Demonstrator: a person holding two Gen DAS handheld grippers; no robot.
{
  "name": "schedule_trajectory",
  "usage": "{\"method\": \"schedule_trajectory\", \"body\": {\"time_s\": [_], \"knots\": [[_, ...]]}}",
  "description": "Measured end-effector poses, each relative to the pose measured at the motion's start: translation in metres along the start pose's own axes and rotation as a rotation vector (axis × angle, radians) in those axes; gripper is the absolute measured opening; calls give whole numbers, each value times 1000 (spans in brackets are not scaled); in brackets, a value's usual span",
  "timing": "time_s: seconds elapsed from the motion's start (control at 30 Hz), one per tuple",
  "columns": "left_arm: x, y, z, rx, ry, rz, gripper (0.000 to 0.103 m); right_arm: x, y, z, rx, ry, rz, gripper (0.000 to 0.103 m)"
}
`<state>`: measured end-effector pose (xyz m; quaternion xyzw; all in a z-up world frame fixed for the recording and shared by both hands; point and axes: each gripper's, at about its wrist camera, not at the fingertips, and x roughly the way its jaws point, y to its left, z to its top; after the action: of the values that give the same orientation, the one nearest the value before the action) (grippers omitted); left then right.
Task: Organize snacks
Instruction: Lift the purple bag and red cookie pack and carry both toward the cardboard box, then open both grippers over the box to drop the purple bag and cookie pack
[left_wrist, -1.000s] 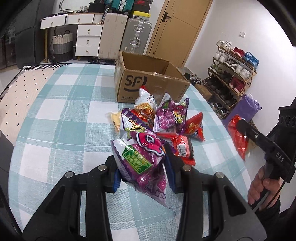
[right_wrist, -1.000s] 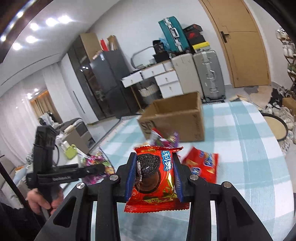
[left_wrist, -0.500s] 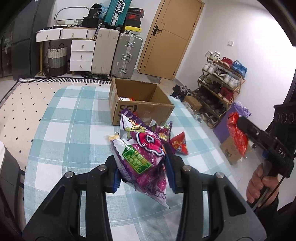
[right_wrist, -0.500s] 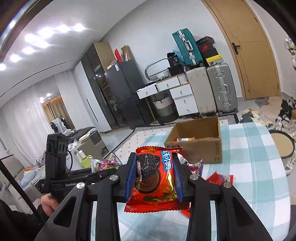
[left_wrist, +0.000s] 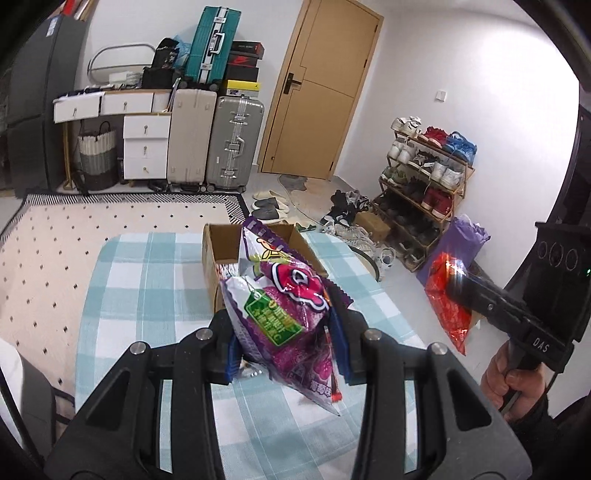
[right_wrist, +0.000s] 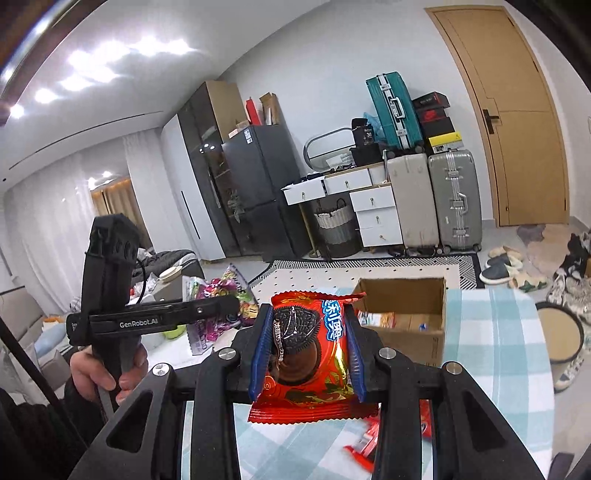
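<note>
My left gripper (left_wrist: 284, 339) is shut on a purple candy bag (left_wrist: 284, 314) and holds it high above the checked table (left_wrist: 122, 295). My right gripper (right_wrist: 306, 350) is shut on a red Oreo packet (right_wrist: 306, 354), also lifted above the table. An open cardboard box (right_wrist: 406, 317) stands at the table's far end, ahead of both grippers, with a few packets inside; in the left wrist view the box (left_wrist: 218, 258) is partly hidden behind the purple bag. Each gripper shows in the other's view: the right one (left_wrist: 454, 291) at right, the left one (right_wrist: 221, 306) at left.
Red snack packets (right_wrist: 362, 446) lie on the table below my right gripper. Beyond the table are suitcases (left_wrist: 232, 140), white drawers (left_wrist: 144, 147), a shoe rack (left_wrist: 424, 184), a door (left_wrist: 317, 92) and a round bin (right_wrist: 561, 332) on the floor at right.
Both grippers have risen with their packets. The snack pile has dropped out of the left view and the box now sits lower and farther in both views.
</note>
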<state>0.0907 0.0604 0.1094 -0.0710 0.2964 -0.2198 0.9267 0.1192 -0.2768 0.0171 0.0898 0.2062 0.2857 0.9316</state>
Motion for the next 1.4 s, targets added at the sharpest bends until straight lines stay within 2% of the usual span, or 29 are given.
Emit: {"method": "schedule_trajectory", "body": {"time_s": [0.27,0.4,0.6,0.7,0.9,1.13,1.4], "knots": [[40,-22,62,74,33,23,36,19,-8,42,-65,13,-38,36],[72,-26,91,62,68,16,36,30,-27,64,-17,-7,-42,36],[125,-25,127,83,89,98,37,68,-57,99,-8,19,-80,36],[158,-16,138,71,119,108,37,96,-69,111,-11,58,-93,36],[226,-1,144,86,181,128,37,164,-97,110,-13,158,-116,36],[300,24,125,72,259,117,37,231,-135,84,26,259,-132,36],[371,39,100,61,352,137,37,273,-172,51,62,342,-145,36]]}}
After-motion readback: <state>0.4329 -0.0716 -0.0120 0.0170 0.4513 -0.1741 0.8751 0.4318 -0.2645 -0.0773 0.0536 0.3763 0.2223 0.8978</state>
